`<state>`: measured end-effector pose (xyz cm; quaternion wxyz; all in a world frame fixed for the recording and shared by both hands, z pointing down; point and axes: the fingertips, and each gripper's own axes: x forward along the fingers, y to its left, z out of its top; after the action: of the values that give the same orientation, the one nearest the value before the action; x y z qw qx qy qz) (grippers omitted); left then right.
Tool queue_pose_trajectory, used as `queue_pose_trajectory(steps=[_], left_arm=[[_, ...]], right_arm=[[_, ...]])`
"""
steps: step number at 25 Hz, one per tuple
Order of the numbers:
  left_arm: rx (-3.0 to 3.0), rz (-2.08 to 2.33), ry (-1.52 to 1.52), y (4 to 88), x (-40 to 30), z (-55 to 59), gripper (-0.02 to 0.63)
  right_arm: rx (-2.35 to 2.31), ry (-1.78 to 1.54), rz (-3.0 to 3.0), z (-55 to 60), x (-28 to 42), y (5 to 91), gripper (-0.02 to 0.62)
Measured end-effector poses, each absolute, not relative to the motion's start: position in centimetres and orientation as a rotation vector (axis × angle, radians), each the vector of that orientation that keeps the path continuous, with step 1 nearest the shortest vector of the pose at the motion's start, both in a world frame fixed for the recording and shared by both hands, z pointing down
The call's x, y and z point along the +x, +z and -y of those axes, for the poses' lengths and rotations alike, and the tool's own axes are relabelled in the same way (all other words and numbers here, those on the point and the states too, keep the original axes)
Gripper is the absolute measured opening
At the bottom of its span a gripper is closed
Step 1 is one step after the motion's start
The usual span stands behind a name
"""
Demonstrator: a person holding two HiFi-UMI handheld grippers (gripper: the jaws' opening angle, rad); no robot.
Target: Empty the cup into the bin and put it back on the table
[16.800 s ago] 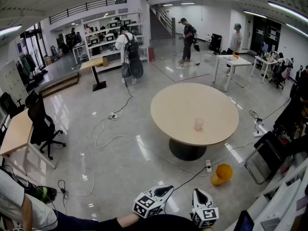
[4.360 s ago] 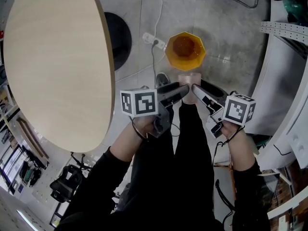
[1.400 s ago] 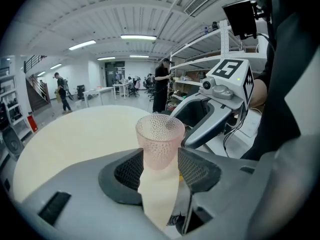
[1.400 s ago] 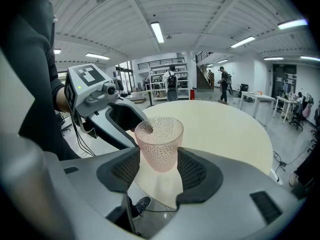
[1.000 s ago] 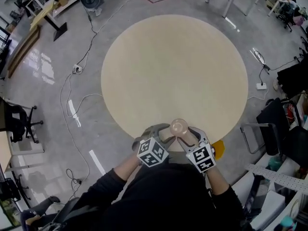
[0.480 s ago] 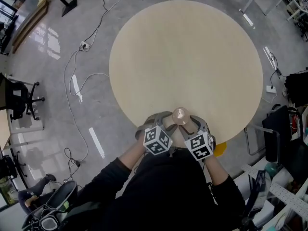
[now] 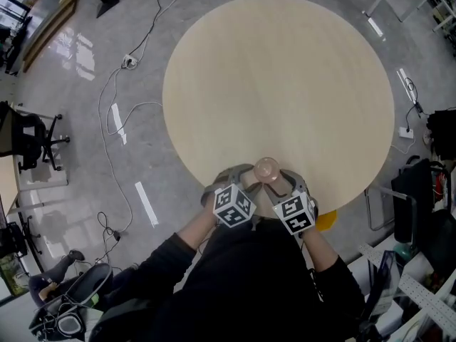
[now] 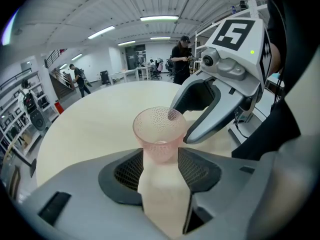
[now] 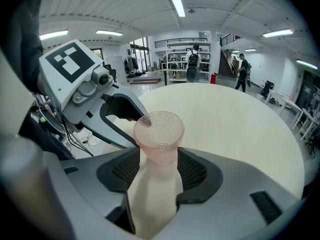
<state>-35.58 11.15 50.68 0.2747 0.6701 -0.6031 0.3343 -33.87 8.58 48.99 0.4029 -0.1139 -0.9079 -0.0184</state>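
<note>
A clear pink dimpled cup (image 7: 266,168) stands upright over the near edge of the round beige table (image 7: 278,77). My left gripper (image 7: 249,177) and right gripper (image 7: 282,179) meet on it from either side. In the left gripper view the cup (image 8: 159,131) sits between the left gripper's (image 8: 160,160) mesh pads, with the right gripper's jaws at its far rim. The right gripper view shows the cup (image 9: 159,133) pinched the same way by the right gripper (image 9: 157,165). The jaws hide the cup's base. The cup looks empty.
The yellow bin (image 7: 325,221) peeks out on the floor under the table's near right edge. Cables (image 7: 132,70) and a power strip lie on the floor to the left. Chairs stand at far left (image 7: 32,137) and right (image 7: 413,191).
A few seconds ago both grippers held the cup over the yellow bin; now they hold it upright over the table's near edge. Over the last second it has barely shifted.
</note>
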Motion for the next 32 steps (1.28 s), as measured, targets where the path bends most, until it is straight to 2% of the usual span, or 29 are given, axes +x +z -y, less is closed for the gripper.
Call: queue_pose_trajectory(steps=[11, 14, 16, 18, 21, 24, 32], left_arm=[[1.759, 1.657, 0.696, 49.5, -35.9, -14.4, 0.221], [1.769, 1.659, 0.583, 48.4, -35.5, -15.1, 0.161], [1.8, 1.652, 0.554, 47.6, -35.3, -15.6, 0.106], [1.841, 1.641, 0.548, 46.7, -35.1, -15.7, 0.084], [1.899, 1.617, 0.521, 45.1, -34.6, -14.9, 0.072], [1.945, 1.582, 0.475, 43.6, -32.6, -14.1, 0.063], [2.128, 1.42, 0.416, 39.9, -22.5, -10.4, 0.054]], right_arm=[[-0.198, 0.01, 2.333, -8.5, -32.8, 47.9, 0.241], [-0.129, 0.066, 2.376, -8.2, -32.1, 46.6, 0.205], [-0.06, 0.1, 2.406, -8.1, -31.4, 45.7, 0.156], [0.009, 0.123, 2.44, -7.9, -31.0, 44.7, 0.114], [0.088, 0.165, 2.472, -7.4, -29.8, 43.6, 0.059], [0.146, 0.205, 2.505, -6.9, -27.9, 42.5, 0.034], [0.388, 0.3, 2.606, -5.8, -18.3, 38.3, 0.017]])
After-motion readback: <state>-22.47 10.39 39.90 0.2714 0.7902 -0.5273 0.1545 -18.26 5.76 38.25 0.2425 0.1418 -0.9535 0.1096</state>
